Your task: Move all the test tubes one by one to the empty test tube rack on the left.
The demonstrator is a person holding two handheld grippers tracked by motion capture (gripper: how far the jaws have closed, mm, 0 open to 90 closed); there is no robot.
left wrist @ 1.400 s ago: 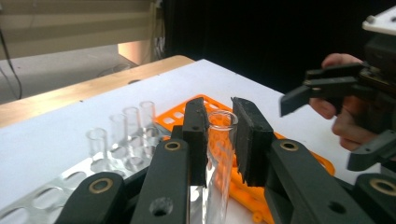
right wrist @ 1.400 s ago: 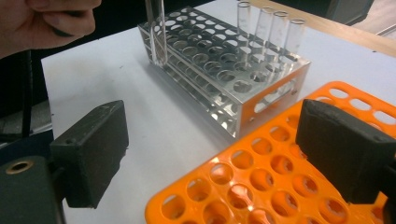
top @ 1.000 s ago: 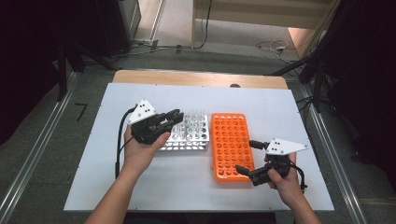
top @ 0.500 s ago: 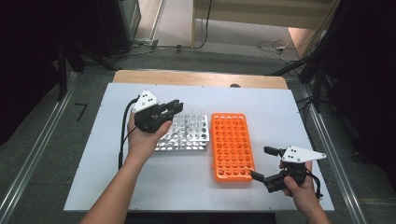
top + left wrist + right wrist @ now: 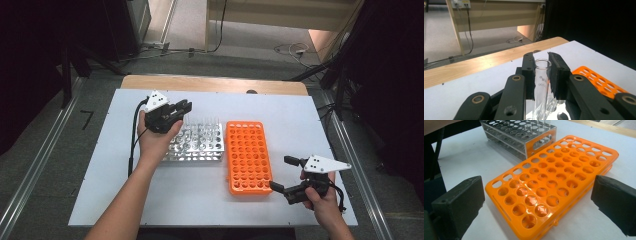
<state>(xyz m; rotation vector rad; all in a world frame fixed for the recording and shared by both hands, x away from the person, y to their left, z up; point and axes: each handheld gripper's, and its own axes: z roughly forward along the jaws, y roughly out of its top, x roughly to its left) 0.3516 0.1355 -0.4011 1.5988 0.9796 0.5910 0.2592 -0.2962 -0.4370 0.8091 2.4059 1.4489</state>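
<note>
Left tongs (image 5: 541, 68) clamp a glass test tube (image 5: 541, 82) between their jaws.

White table (image 5: 300, 115) — metal rack (image 5: 197, 145), orange rack (image 5: 248, 157) side by side

Clear glass test tube (image 5: 541, 82), shiny metal rack (image 5: 197, 143), glossy orange plastic rack (image 5: 248, 157).

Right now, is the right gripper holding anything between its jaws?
No. In the right gripper view the right gripper stands wide open, with the empty orange plastic tube rack lying on the table beyond its jaws.
</note>
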